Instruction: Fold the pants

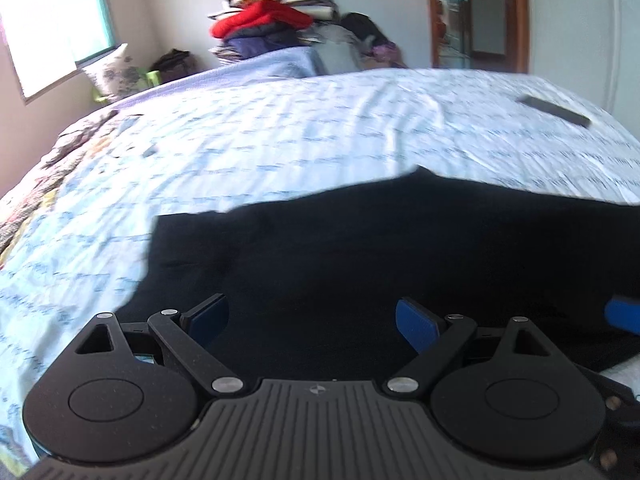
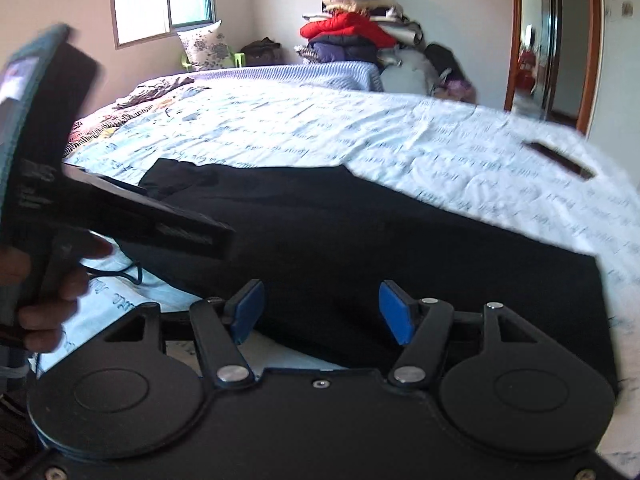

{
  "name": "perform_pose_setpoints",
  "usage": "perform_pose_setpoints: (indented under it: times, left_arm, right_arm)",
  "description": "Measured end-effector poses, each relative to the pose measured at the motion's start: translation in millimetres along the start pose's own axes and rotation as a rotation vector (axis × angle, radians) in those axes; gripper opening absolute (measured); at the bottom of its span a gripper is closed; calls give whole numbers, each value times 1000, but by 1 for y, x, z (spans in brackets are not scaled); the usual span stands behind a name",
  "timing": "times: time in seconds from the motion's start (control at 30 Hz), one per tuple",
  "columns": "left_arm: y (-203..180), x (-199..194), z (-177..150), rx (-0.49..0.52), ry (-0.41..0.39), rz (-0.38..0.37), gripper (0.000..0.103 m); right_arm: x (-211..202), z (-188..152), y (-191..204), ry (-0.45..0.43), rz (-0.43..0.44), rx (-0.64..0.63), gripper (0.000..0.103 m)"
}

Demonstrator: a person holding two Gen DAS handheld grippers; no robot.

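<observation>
Pants [image 1: 360,248] cut off at right edge; dark slab [image 1: 554,110] blurred.

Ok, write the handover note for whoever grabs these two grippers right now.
Left gripper: open, empty, over the near edge of the black pants.
Right gripper: open, empty, also at the pants' near edge.
Pants lie spread flat on the bed sheet; whether any fold has been made cannot be told.
A dark flat object lies on the far right of the bed, clear of the pants.
Left to do: grasp an edge, fold, then smooth.
</observation>
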State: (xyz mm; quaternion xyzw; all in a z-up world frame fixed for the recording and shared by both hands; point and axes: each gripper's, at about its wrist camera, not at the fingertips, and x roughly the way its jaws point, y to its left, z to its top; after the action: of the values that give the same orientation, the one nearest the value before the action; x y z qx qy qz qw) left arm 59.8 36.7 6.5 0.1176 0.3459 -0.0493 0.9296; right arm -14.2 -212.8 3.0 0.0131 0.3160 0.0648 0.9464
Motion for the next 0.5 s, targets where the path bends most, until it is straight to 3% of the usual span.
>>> perform_pose_setpoints:
  times: [0.1, 0.23, 0.3, 0.37, 0.5]
  left_arm:
    - [36, -16, 2, -11, -36, 98, 93]
    - [90, -39, 7, -4, -121, 362, 98]
    - [111, -43, 8, 6, -127, 435, 102]
    - [129, -38, 6, -16, -101, 435, 102]
    - [152, -17, -3, -122, 16, 323, 101]
  right_arm:
    - [4, -4, 18, 8, 1, -77, 64]
    - [8, -8, 51, -8, 67, -211, 64]
    - [14, -10, 73, -19, 82, -290, 63]
    - [20, -11, 96, -33, 96, -378, 63]
    - [35, -6, 140, -77, 121, -540, 62]
